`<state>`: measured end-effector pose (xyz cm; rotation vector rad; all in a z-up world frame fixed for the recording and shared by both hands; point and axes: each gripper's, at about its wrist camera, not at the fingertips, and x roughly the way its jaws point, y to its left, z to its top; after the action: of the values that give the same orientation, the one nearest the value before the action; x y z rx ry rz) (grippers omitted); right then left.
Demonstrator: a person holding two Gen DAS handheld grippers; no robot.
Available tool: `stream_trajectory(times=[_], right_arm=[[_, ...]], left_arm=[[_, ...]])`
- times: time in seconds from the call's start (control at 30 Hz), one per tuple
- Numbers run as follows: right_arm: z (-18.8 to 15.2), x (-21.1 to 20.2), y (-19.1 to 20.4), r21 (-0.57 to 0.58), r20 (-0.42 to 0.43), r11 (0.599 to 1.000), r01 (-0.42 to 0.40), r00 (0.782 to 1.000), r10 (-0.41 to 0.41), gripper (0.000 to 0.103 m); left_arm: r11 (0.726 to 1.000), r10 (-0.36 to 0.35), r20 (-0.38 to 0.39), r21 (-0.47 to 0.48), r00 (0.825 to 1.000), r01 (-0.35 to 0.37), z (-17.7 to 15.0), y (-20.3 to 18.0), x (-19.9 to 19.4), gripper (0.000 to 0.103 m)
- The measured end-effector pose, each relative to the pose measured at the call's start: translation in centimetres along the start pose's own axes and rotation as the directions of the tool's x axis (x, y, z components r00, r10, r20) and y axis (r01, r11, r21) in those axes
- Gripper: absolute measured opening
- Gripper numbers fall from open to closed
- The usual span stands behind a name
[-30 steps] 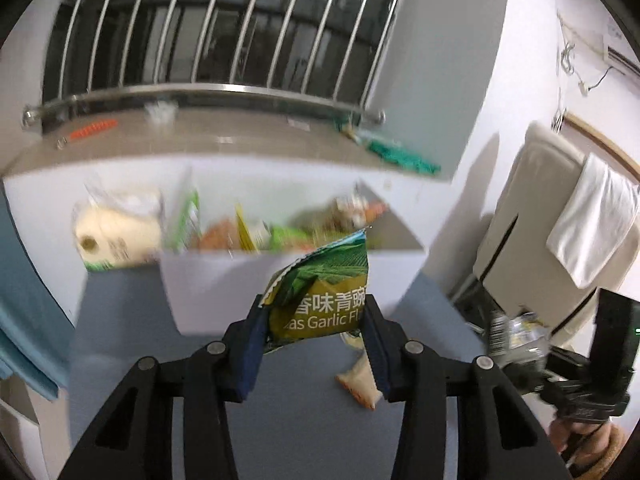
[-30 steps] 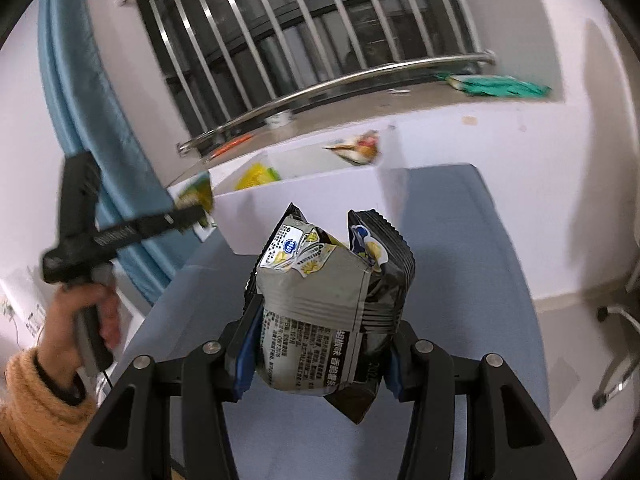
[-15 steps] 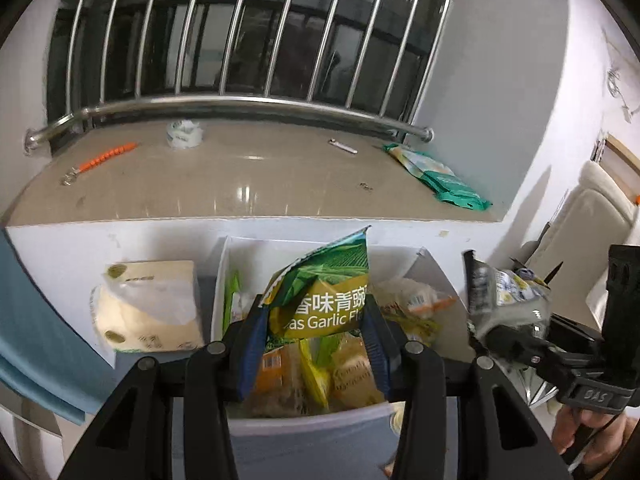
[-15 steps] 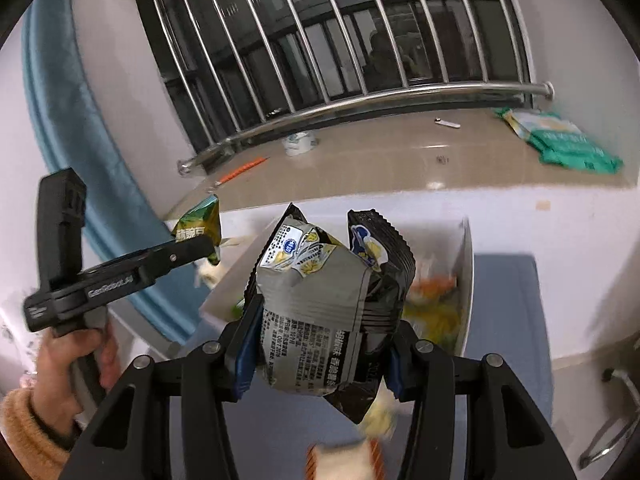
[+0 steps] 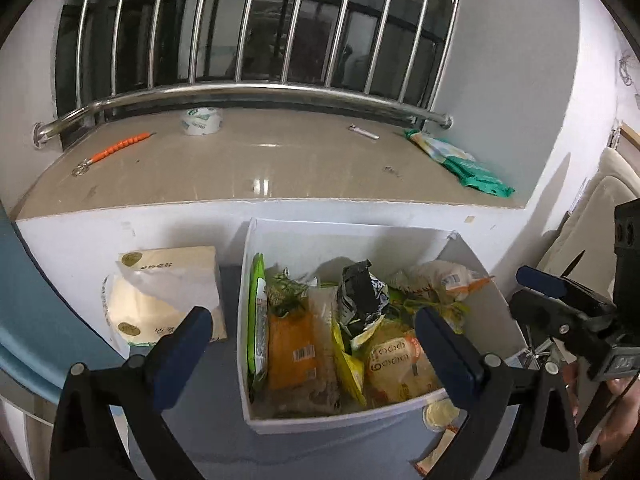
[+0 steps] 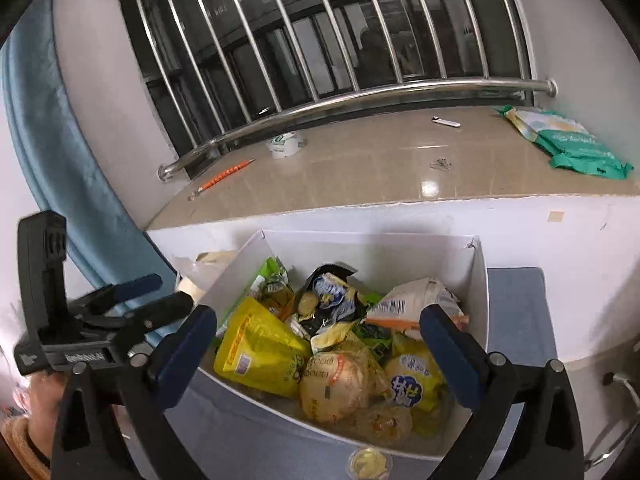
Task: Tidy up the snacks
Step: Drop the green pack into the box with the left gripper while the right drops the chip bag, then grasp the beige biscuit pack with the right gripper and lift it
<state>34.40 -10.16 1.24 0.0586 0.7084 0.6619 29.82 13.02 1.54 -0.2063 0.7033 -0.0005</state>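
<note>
A white open box [image 5: 352,420] stands on the blue table against the white ledge, full of several snack packets. The grey-black packet [image 5: 360,300] lies on top in the middle; it also shows in the right wrist view [image 6: 328,300]. The green pea packet [image 5: 288,292] lies at the box's back left. My left gripper [image 5: 316,344] is open and empty above the box. My right gripper [image 6: 320,344] is open and empty above the box [image 6: 480,280]. Each gripper shows at the edge of the other's view, the right [image 5: 568,304] and the left [image 6: 120,304].
A tissue pack [image 5: 168,296] sits left of the box. A small round yellow snack [image 5: 440,414] and an orange packet [image 5: 430,460] lie on the blue table in front of the box. On the stone sill are a tape roll [image 5: 200,120], an orange pen [image 5: 120,147] and green packs [image 5: 464,162].
Both grippers moved forward over the box and opened. The green pea packet and the grey-black packet dropped into the box.
</note>
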Motion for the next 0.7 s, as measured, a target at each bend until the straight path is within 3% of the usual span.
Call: stream_trajectory(times=[0.2,0.37,0.5,0.7], right_arm=[[-1.3,-2.7,1.7,-0.056,0.028,0.998,-0.015,0.999,0.017,0.103],[-4.4,-7.0,2.8,-0.093,0.057,0.995,-0.032,0.998,0.037,0.103],[-8.7,-11.0,2.9,-0.096,0.079,0.994,-0.059,0.995,0.067,0.103],[-16.8,-14.7,2.4,-0.073,0.098,0.997,-0.011,0.995,0.018,0.103]], left_arm=[[0.998,-0.035,0.066,0.055,0.997,0.031,-1.5,-1.4,-5.6,0.103],[0.991,-0.086,0.116,0.112,0.99,0.073,-3.8,-3.4,-11.3,0.103],[0.984,-0.115,0.099,0.15,0.988,0.099,-7.0,-5.1,-14.4,0.103],[0.976,-0.155,0.06,0.165,0.986,0.143,-13.7,-6.7,-15.4,0.103]])
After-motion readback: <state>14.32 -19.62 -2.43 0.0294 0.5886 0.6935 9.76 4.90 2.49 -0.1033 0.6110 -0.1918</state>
